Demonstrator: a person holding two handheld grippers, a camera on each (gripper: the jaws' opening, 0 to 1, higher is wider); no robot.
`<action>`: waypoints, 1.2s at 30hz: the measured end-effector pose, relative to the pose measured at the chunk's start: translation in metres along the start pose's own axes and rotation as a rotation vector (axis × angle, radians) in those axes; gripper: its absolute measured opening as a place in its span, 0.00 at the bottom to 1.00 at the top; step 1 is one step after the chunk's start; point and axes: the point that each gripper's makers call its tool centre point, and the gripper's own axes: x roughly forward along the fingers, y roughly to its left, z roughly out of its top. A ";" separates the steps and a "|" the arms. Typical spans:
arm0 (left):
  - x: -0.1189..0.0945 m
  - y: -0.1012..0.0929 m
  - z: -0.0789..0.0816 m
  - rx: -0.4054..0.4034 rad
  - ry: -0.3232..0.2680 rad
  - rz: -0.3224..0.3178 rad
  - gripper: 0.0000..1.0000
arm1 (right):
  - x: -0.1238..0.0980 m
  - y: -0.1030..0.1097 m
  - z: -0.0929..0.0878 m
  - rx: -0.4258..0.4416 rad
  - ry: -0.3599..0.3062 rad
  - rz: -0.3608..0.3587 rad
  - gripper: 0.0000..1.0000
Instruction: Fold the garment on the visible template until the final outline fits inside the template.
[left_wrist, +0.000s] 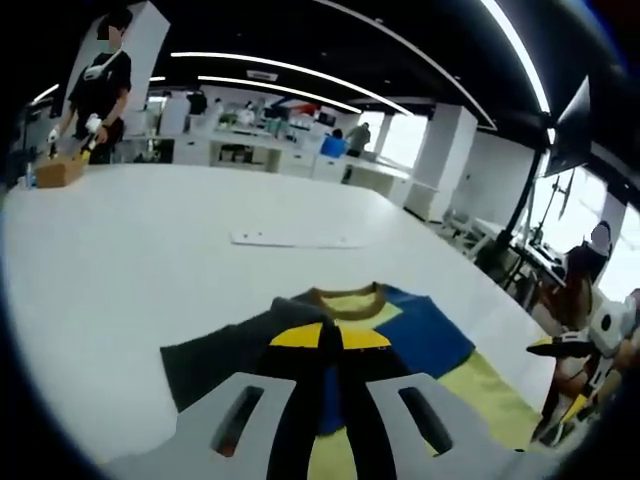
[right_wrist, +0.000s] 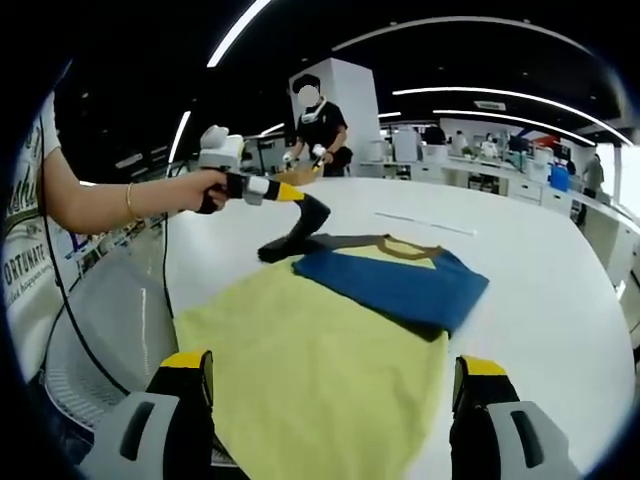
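Note:
A T-shirt lies flat on the white table (left_wrist: 120, 260), with a yellow body (right_wrist: 320, 360), a blue sleeve (right_wrist: 400, 285) folded across the chest, a dark grey sleeve (left_wrist: 215, 360) and an olive collar (left_wrist: 345, 293). My left gripper (left_wrist: 332, 335) is shut on the grey sleeve near the shoulder. In the right gripper view it (right_wrist: 290, 240) comes in from the left in a person's hand, its tip down on the dark cloth. My right gripper (right_wrist: 335, 400) is open, its jaws spread wide over the yellow hem. A thin white sheet (left_wrist: 295, 240) lies flat beyond the collar.
At the table's far end stands a person in black (right_wrist: 320, 125) beside a cardboard box (left_wrist: 60, 170). The table's edge (right_wrist: 150, 330) runs close to the shirt's hem, with a person's arm (right_wrist: 110, 205) above it. Desks and pillars fill the background.

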 end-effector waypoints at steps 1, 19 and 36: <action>0.002 -0.002 0.000 0.001 0.000 -0.002 0.01 | 0.000 0.000 -0.001 0.002 0.001 -0.001 0.99; 0.028 -0.036 -0.002 0.021 0.022 -0.067 0.01 | -0.002 -0.001 -0.006 0.012 0.007 -0.002 0.99; 0.045 -0.067 0.004 0.032 0.016 -0.123 0.01 | 0.000 0.001 -0.009 0.020 0.013 0.002 0.99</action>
